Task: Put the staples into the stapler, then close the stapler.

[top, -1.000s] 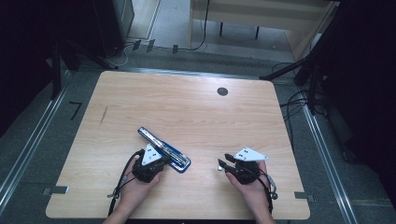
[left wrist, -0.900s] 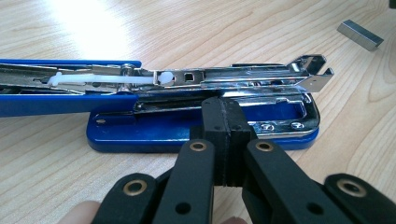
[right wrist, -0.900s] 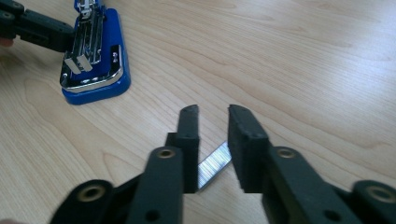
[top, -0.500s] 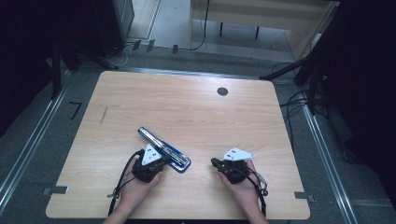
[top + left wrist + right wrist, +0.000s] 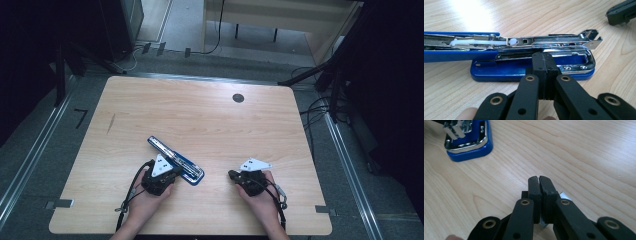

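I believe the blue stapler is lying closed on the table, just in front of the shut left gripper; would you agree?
Not quite: the blue stapler lies open, its metal staple channel exposed, as the left gripper view shows. The rest holds: it is on the table, just in front of the shut left gripper.

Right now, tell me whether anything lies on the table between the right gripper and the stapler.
Nothing visible does. Bare wood runs from the right gripper to the near end of the stapler. The left gripper sits against the stapler's other side, out of that path.
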Available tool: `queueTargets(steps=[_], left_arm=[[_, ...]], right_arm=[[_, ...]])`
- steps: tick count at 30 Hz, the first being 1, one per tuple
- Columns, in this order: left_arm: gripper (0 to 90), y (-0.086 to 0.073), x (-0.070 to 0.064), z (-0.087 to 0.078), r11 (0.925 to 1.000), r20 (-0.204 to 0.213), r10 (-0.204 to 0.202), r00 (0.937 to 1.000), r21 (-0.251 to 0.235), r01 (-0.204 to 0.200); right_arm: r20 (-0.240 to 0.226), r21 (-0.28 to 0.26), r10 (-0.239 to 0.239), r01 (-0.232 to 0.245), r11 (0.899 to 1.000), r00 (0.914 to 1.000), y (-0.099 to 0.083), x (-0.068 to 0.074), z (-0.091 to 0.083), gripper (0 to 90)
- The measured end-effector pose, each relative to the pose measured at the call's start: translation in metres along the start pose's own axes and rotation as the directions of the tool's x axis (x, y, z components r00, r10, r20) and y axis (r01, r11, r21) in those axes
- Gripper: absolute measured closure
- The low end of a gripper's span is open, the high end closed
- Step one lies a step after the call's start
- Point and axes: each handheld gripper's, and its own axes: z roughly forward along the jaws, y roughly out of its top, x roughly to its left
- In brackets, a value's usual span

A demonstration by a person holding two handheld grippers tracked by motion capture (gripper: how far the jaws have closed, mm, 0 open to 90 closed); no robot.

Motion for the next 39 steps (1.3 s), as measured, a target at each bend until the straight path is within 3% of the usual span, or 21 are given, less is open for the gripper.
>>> queueTargets(steps=[12, 20, 23, 29, 33, 37, 39], left_arm=[[90.0, 0.000, 0.001, 0.000, 1.0000, 0.007, -0.006, 1.0000, 0.000, 0.006], [90.0, 0.000, 0.000, 0.000, 1.0000, 0.003, -0.001, 1.0000, -0.001, 0.001], [90.0, 0.000, 0.001, 0.000, 1.0000, 0.005, -0.005, 1.0000, -0.001, 0.005], [90.0, 0.000, 0.002, 0.000, 1.0000, 0.008, -0.005, 1.0000, 0.001, 0.005], [90.0, 0.000, 0.001, 0.000, 1.0000, 0.007, -0.004, 1.0000, 0.000, 0.004], [90.0, 0.000, 0.002, 0.000, 1.0000, 0.008, -0.006, 0.9999, 0.000, 0.006], [90.0, 0.000, 0.002, 0.000, 1.0000, 0.008, -0.005, 1.0000, 0.001, 0.005]], right_arm=[[0.035, -0.002, 0.028, -0.028, 1.000, 0.9990, -0.005, -0.018, -0.014, 86.0], [0.041, -0.071, 0.037, -0.034, 0.997, 0.9985, -0.003, -0.030, -0.033, 82.1], [0.086, -0.109, 0.036, -0.027, 0.994, 0.9956, -0.001, -0.034, -0.038, 73.8], [0.093, -0.107, 0.080, -0.069, 0.992, 0.9925, -0.002, -0.035, -0.039, 68.0], [0.082, -0.081, 0.078, -0.071, 0.994, 0.9936, -0.004, -0.036, -0.036, 70.8], [0.091, -0.046, 0.086, -0.082, 0.996, 0.9921, -0.005, -0.037, -0.034, 88.9], [0.091, -0.044, 0.095, -0.091, 0.995, 0.9913, -0.005, -0.038, -0.033, 90.0]])
